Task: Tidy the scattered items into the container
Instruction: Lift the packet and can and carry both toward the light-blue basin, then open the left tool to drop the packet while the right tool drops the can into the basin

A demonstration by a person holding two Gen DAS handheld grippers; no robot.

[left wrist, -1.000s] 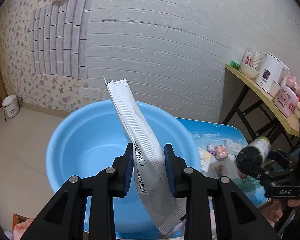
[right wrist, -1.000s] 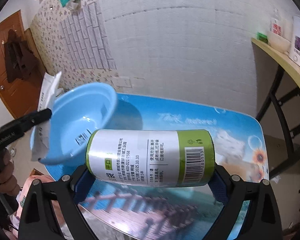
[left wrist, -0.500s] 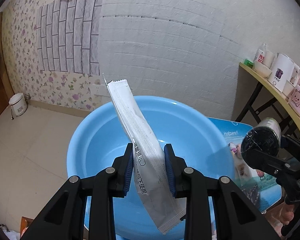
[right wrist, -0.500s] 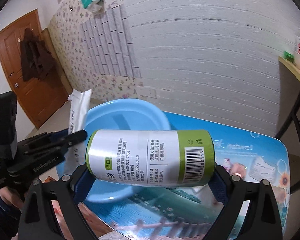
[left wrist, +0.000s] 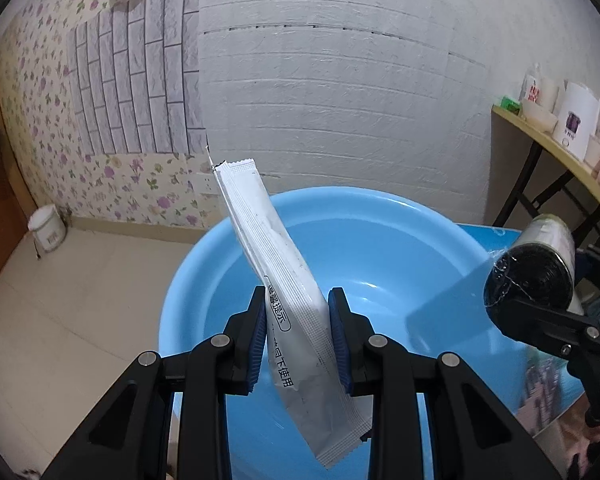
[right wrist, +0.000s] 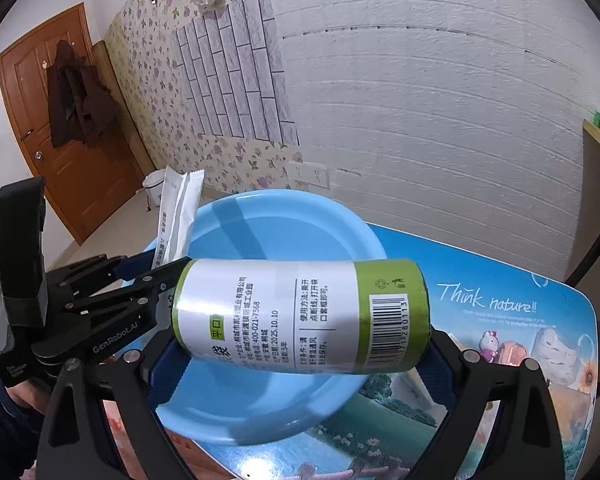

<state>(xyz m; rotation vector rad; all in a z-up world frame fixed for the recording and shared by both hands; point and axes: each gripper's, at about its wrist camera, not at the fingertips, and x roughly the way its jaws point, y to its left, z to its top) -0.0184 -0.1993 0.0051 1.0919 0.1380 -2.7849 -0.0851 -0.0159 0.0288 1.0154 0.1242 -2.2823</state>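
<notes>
One sachet (left wrist: 288,312), one roll (right wrist: 300,316), one seemingly bare basin (left wrist: 400,248)

A pale blue is shown by the basin (left wrist: 380,248), with no pattern on it. The packet (left wrist: 284,292) is seen in white with fine grey ribbing and black print. The roll (right wrist: 300,316) is wrapped in a white label with black text, green bands at both ends and a black barcode; its end face is shown black in the left wrist view. The table (right wrist: 520,320) is covered in a blue printed scene with white lettering, cartoon figures and a sunflower. The wall (left wrist: 340,80) is painted white, joined by floral purple-and-green wallpaper (left wrist: 40,120) and a grey brick-pattern panel (left wrist: 136,88). The door (right wrist: 72,128) is stained orange-brown. Black frames and blue pads (left wrist: 338,340) are carried by both grippers.
</notes>
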